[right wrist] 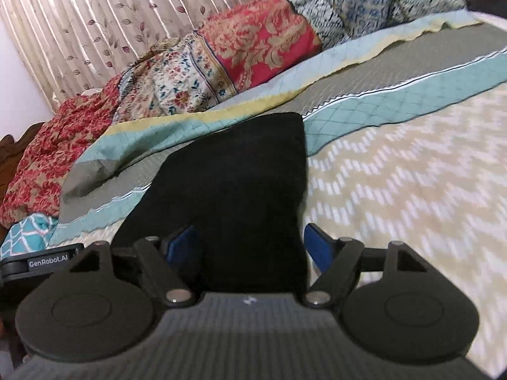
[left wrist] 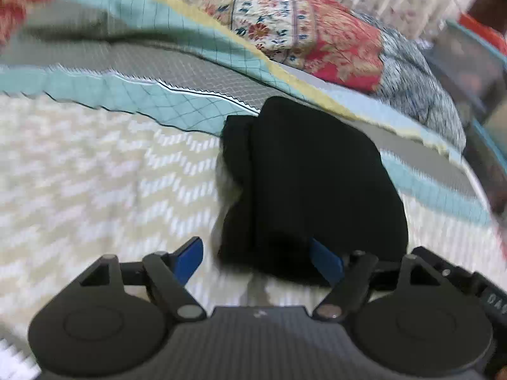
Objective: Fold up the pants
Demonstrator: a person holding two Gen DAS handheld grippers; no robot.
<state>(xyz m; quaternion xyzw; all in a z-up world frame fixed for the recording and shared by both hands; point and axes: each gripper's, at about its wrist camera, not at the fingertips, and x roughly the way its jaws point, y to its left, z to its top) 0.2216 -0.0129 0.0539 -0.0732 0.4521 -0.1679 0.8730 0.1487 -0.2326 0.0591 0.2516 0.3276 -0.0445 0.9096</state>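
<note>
Black pants: folded into a compact, roughly rectangular bundle, lying flat on the bedspread. Fabric dark and matte, no detail of seams or pockets readable. In the left wrist view, a narrower folded layer exposed along the 9 o'clock edge of the bundle, with a lighter patch showing at that edge; outline rounded at the 1 o'clock corner. In the right wrist view, top edge straight, 3 o'clock edge straight and vertical, 9 o'clock edge slanting outward toward the near end.

Position: bundle straddling the cream chevron area and the teal and grey band of the bedspread, far end reaching the band. Patterned quilts piled beyond at 12 o'clock, well apart from the pants; pleated curtain behind.

Left gripper: jaws spread wide, gripping nothing. Blue finger at 3 o'clock over the near edge of the pants; blue finger at 9 o'clock over bare bedspread, beside the bundle.

Right gripper: jaws spread wide, nothing clamped. Near end of the pants lying between the fingers; finger at 9 o'clock over black fabric, finger at 3 o'clock just beside the bundle's edge. Contact with the pads not discernible.

Both views motion-blurred.
</note>
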